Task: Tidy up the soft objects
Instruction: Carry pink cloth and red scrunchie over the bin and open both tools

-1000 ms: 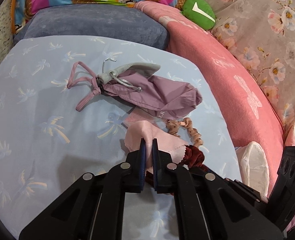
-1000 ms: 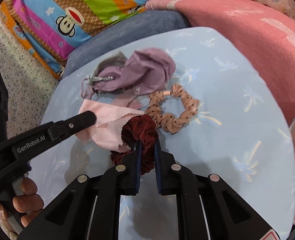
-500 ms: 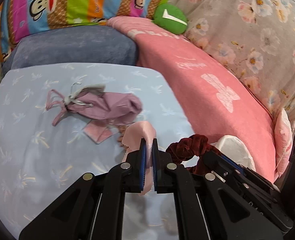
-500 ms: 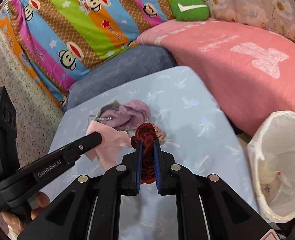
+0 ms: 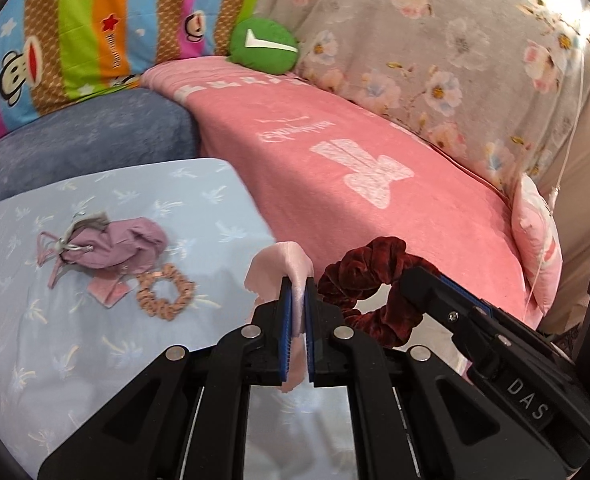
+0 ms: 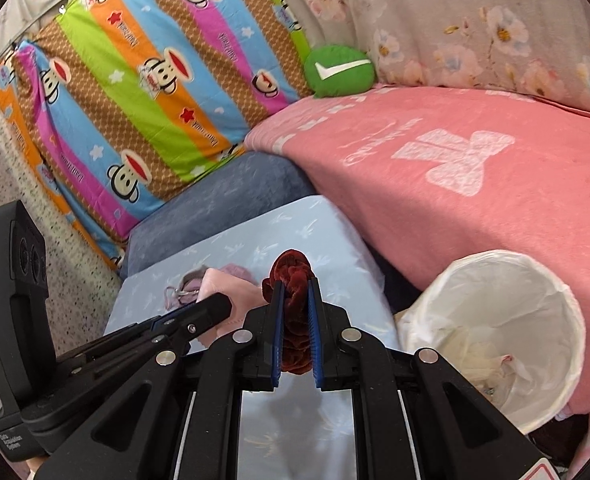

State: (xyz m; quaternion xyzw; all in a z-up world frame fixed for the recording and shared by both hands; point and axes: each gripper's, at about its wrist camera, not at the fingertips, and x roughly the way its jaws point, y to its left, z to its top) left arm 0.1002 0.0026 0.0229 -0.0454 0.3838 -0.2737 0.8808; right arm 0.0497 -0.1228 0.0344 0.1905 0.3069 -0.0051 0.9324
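- The left gripper [image 5: 299, 300] has its fingers clenched on a fold of the pink cloth [image 5: 281, 264]; part of the cloth stands up above the fingertips and the rest hangs down between them, clear of the table [image 5: 75, 360].
- The right gripper [image 6: 294, 304] has its fingers clenched on the dark red scrunchie [image 6: 291, 280], which is bunched upright between the pads and also off the table.
- The two grippers sit close side by side, the right one just to the right of the left one, so the scrunchie [image 5: 369, 280] loops open right next to the pink cloth.
- The white-lined bin [image 6: 507, 320] stands to the right of the table's corner, against the pink blanket [image 6: 475, 200]. It lies to the right of the right gripper's fingers, so the right hand is judged nearer to it if the bin is the goal.
- Left on the table, well apart from the fingers, are the purple pouch [image 5: 123, 244] and the tan scrunchie [image 5: 165, 296], near each other, with a small pink square [image 5: 109, 292] touching the pouch's edge.
- The right wrist view shows the bin and some pale contents inside; the left wrist view does not show the bin, but it shows the scrunchie's open ring and the things left on the table.
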